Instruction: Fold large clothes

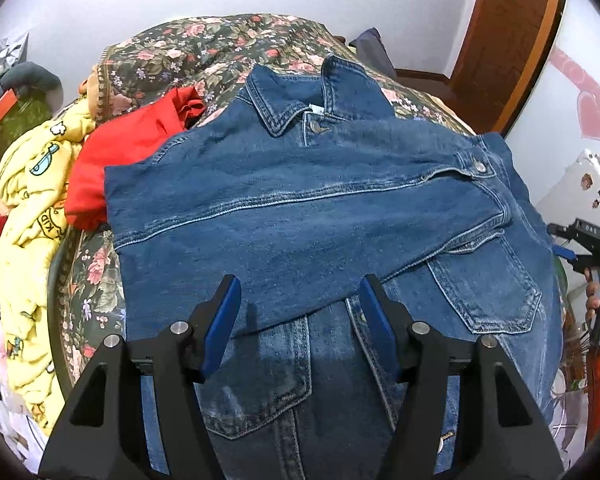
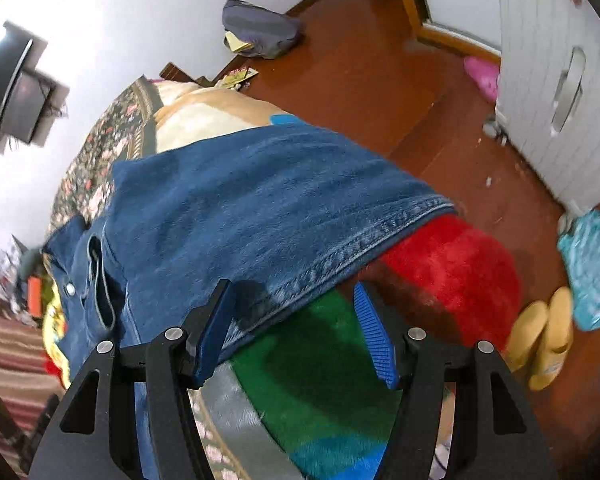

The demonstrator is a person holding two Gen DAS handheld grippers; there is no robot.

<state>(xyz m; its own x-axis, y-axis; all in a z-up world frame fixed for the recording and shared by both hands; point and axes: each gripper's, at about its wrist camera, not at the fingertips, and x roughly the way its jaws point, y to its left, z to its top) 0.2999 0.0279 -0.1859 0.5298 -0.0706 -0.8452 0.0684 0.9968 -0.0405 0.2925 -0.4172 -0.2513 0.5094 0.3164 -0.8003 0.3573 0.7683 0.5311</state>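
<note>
The blue denim jacket (image 1: 320, 208) lies on the floral bed (image 1: 204, 48), one sleeve folded across. Both tools, left (image 1: 300, 312) and right (image 2: 294, 320), stand apart, holding nothing. Next is probably the 3 o'clock sleeve.

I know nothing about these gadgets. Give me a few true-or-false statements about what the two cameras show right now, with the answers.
1. The denim jacket lies collar up on a floral bedspread. True.
2. The left gripper is clamped on the jacket. False: its fingers stand apart above the cloth, holding nothing.
3. One sleeve is folded across the jacket's front. True.
4. A red garment lies on top of the jacket. False: it lies beside it, near a yellow printed garment.
5. The right gripper is open near the jacket's hem. True.
6. Black boots stand on the floor. False: yellow slippers do.
</note>
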